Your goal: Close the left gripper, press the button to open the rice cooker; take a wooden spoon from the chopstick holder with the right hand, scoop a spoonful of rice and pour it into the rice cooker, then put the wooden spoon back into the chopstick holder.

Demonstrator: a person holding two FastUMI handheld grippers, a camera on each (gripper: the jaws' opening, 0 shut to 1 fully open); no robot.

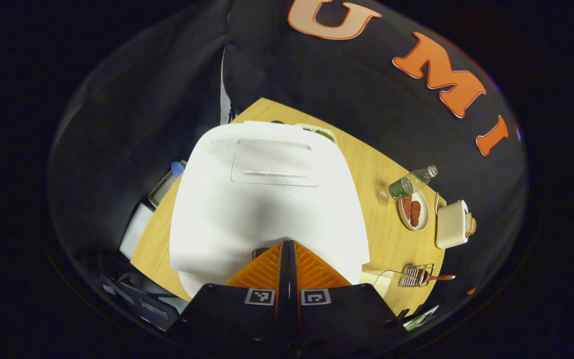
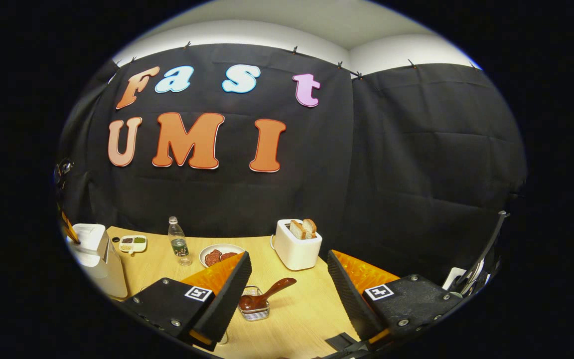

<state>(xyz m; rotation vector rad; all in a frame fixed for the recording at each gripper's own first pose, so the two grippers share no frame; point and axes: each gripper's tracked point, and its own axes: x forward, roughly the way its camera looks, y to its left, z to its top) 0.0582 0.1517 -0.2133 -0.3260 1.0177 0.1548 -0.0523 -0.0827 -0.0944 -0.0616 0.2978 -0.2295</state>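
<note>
The white rice cooker (image 1: pixel 267 199) stands on the wooden table with its lid down, seen from above in the left gripper view. My left gripper (image 1: pixel 288 243) is shut, its tips at the cooker's front edge. In the right gripper view the cooker (image 2: pixel 96 259) stands at the far left, with the left gripper's tip (image 2: pixel 70 230) on top of it. A wooden spoon (image 2: pixel 264 295) leans in a small wire chopstick holder (image 2: pixel 254 309) on the table, between the fingers of my right gripper (image 2: pixel 287 279), which is open and holds nothing. The same holder with the spoon (image 1: pixel 419 275) lies right of the cooker.
A white toaster (image 2: pixel 294 244) with bread slices stands behind the holder. A plate of reddish food (image 2: pixel 219 256), a plastic bottle (image 2: pixel 178 242) and a small divided dish (image 2: pixel 132 243) sit on the table (image 2: pixel 297 314) toward the back. The black cloth wall closes the booth.
</note>
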